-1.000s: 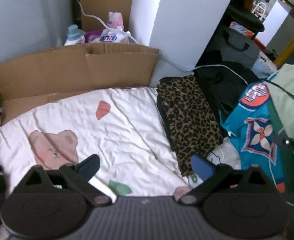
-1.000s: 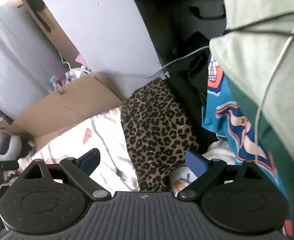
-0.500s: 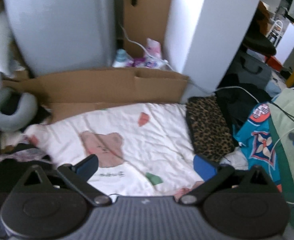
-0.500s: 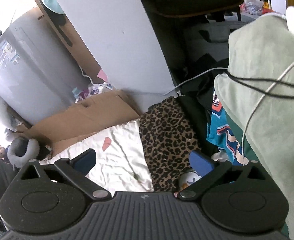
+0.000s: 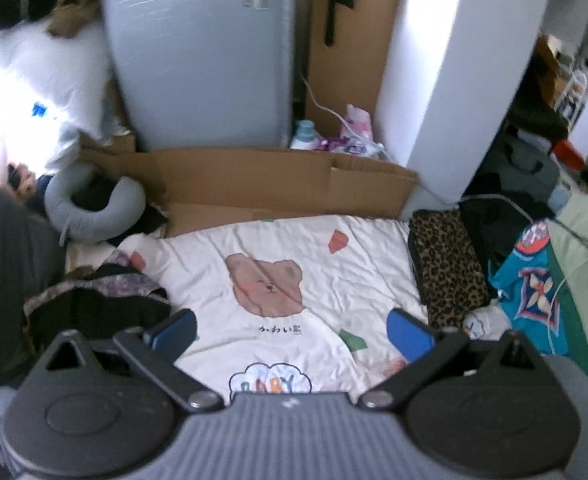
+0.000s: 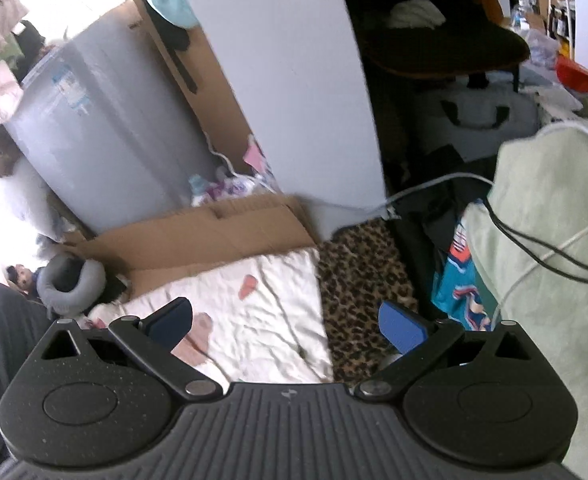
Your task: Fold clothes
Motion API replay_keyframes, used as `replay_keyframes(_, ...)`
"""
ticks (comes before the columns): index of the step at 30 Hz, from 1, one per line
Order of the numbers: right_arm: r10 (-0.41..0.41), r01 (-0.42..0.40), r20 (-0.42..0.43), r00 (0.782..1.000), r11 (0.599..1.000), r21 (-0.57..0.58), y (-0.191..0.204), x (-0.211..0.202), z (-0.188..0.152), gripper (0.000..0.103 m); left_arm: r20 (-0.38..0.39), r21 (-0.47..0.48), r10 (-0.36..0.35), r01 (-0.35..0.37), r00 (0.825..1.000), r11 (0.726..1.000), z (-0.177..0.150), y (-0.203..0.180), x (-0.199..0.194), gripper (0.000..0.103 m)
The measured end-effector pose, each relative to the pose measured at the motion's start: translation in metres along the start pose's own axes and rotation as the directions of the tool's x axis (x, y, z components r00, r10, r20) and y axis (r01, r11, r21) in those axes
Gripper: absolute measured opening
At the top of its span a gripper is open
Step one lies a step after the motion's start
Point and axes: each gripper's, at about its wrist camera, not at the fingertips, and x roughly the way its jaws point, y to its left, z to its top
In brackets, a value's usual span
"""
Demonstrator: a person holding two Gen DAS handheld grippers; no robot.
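The right gripper (image 6: 286, 322) hangs above the bedding, its blue pads (image 6: 401, 326) spread wide with nothing between them; the jaws have just been opening. Below lies a white quilt (image 6: 254, 320) with pink patches. A folded leopard-print garment (image 6: 357, 280) lies touching its right edge. Flattened cardboard (image 6: 198, 236) stands behind the quilt. A grey neck pillow (image 6: 70, 284) sits at left. At right a pale green cloth (image 6: 541, 264), perhaps a blanket, carries black and white cables (image 6: 533, 256)
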Motion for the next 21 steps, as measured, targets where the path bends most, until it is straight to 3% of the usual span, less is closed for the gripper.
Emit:
replay_keyframes(9, 0.098, -0.107, -0.069, 0.993, 0.982, -0.154, 0.101, -0.018, 0.004, 0.102, 0.049, -0.111, 0.078, -0.073, 0.996, 0.991, -0.041, 0.054, -0.044, 0.102)
replay_keyframes(21, 0.147, -0.188, -0.155, 0.977, 0.935, -0.301, 0.219, -0.011, -0.006, 0.102, 0.048, -0.261, 0.169, -0.151, 0.984, 0.953, -0.093, 0.095, -0.051, 0.102)
